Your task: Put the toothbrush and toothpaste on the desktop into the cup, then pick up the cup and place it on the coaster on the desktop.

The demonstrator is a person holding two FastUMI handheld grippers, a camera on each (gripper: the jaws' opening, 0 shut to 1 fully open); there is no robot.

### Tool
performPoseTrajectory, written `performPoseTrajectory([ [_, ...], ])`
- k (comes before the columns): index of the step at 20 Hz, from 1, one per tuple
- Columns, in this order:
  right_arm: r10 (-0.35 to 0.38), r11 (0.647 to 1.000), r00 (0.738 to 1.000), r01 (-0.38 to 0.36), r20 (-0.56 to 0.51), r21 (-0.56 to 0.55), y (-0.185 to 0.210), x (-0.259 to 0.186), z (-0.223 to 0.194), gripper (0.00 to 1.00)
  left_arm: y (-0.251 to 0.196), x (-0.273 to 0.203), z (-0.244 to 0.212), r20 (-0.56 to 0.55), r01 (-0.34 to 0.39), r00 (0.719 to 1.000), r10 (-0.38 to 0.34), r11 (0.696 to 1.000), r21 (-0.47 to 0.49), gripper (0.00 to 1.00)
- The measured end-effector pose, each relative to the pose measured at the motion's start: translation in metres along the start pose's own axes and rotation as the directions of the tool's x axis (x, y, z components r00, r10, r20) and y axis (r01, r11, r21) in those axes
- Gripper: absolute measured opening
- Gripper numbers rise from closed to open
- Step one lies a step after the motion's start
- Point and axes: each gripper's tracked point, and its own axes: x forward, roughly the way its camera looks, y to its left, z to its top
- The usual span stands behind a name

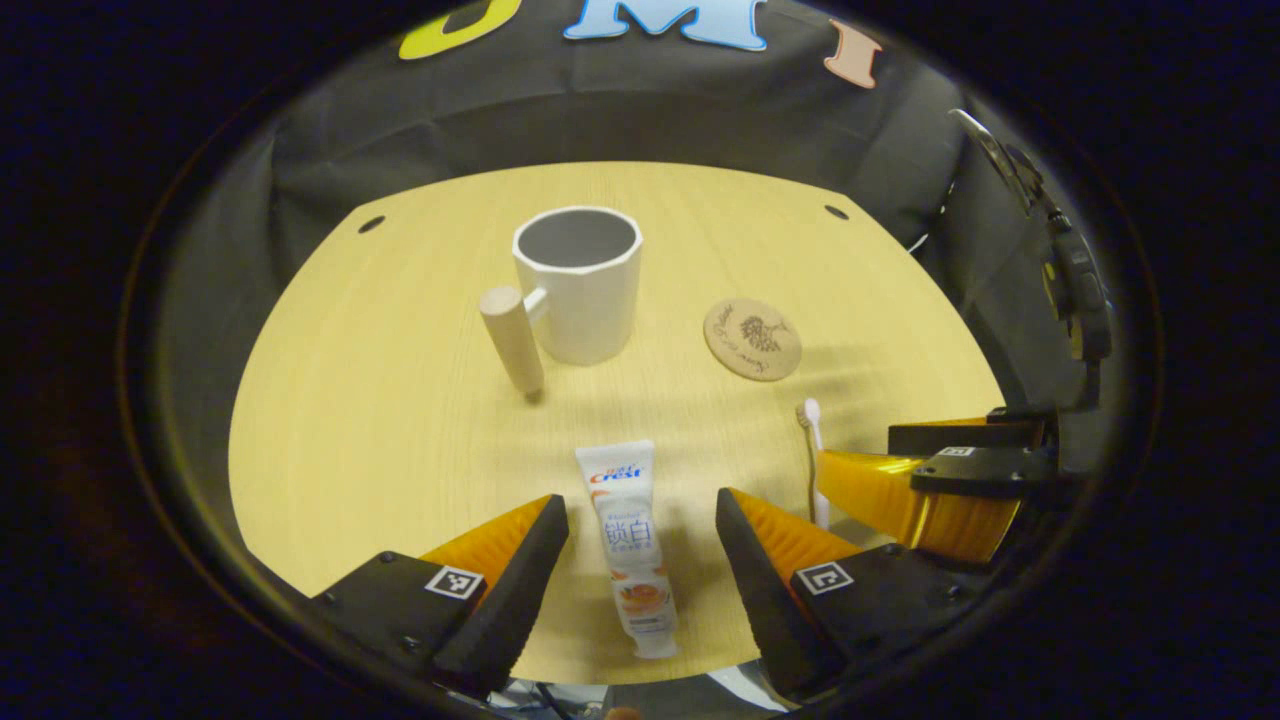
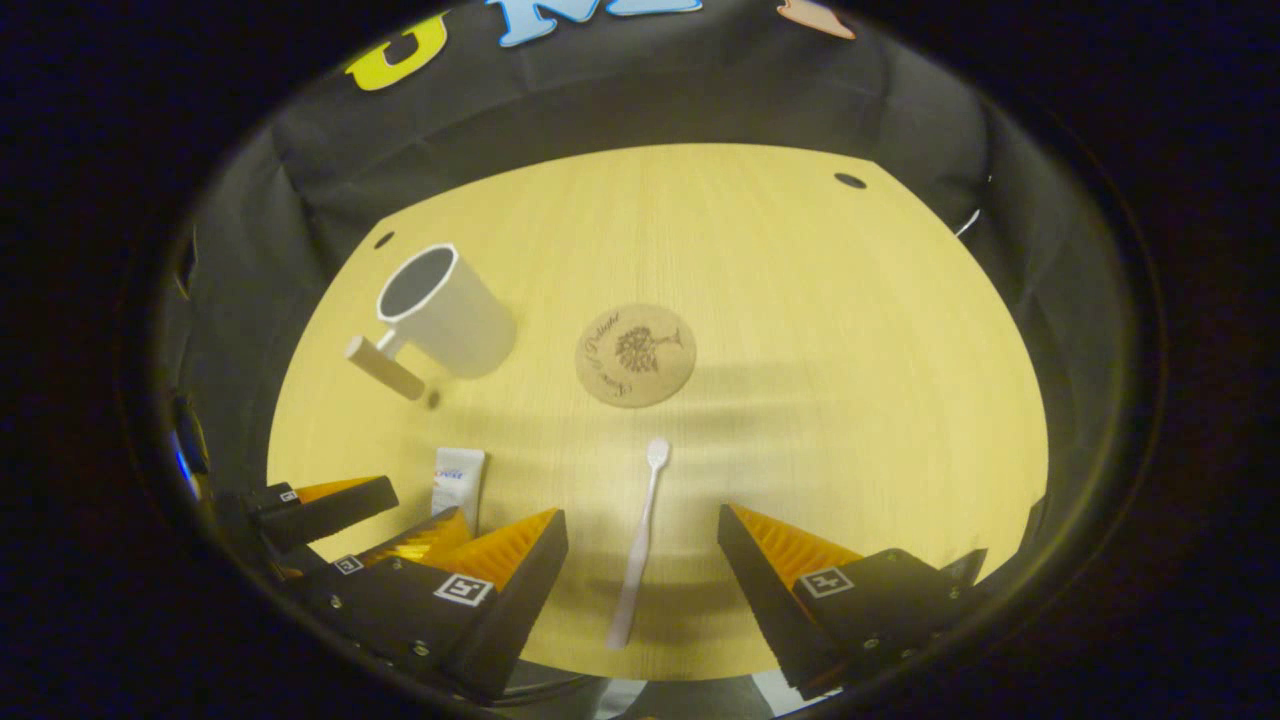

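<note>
The left gripper (image 1: pixel 642 545) is spread wide astride the toothpaste (image 1: pixel 628 545), not touching it. The right gripper (image 2: pixel 642 560) is likewise spread around the toothbrush (image 2: pixel 640 540). Farther off stand the cup (image 1: pixel 580 282) and, to its right, the coaster (image 2: pixel 635 354), both on the desktop (image 2: pixel 800 300).

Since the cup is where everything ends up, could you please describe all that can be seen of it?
The cup is a white, faceted mug, seemingly ceramic, with a grey, empty interior. A light wooden, rod-like handle juts from its side on a short white bracket. It stands upright on the desktop, left of the coaster and apart from it; neither gripper touches it.
</note>
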Motion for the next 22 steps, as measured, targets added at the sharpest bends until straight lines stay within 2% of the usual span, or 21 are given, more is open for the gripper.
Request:
performPoseTrajectory([
  [8, -0.046, 0.999, 0.993, 0.044, -0.105, -0.021, -0.007, 0.028, -0.028, 0.95, 0.005, 0.017, -0.01, -0.105, -0.039, 0.994, 0.038, 0.999, -0.011, 0.97],
  [12, -0.086, 0.995, 0.985, 0.079, -0.147, -0.055, -0.011, 0.027, -0.035, 0.94, 0.008, 0.02, -0.01, -0.111, -0.066, 0.992, 0.065, 0.998, -0.009, 0.97],
  [16, -0.105, 0.993, 0.98, 0.093, -0.171, -0.074, -0.011, 0.028, -0.041, 0.99, 0.011, 0.023, -0.009, -0.108, -0.091, 0.99, 0.093, 0.996, 0.021, 0.94],
  [17, -0.103, 0.993, 0.979, 0.091, -0.177, -0.074, -0.011, 0.027, -0.041, 0.95, 0.012, 0.023, -0.008, -0.109, -0.093, 0.99, 0.094, 0.995, 0.019, 0.94],
  [18, -0.108, 0.993, 0.977, 0.096, -0.181, -0.075, -0.012, 0.027, -0.042, 0.96, 0.013, 0.024, -0.009, -0.109, -0.094, 0.989, 0.095, 0.995, 0.016, 0.97],
  [20, -0.106, 0.992, 0.977, 0.092, -0.185, -0.082, -0.012, 0.027, -0.042, 0.82, 0.016, 0.024, -0.006, -0.101, -0.1, 0.99, 0.1, 0.995, 0.008, 0.85],
  [21, -0.103, 0.993, 0.977, 0.09, -0.187, -0.078, -0.012, 0.026, -0.04, 0.72, 0.017, 0.025, -0.005, -0.101, -0.102, 0.99, 0.102, 0.995, 0.003, 0.74],
  [22, -0.099, 0.994, 0.977, 0.087, -0.19, -0.072, -0.011, 0.027, -0.041, 0.56, 0.019, 0.024, -0.004, -0.099, -0.106, 0.989, 0.106, 0.994, -0.001, 0.71],
])
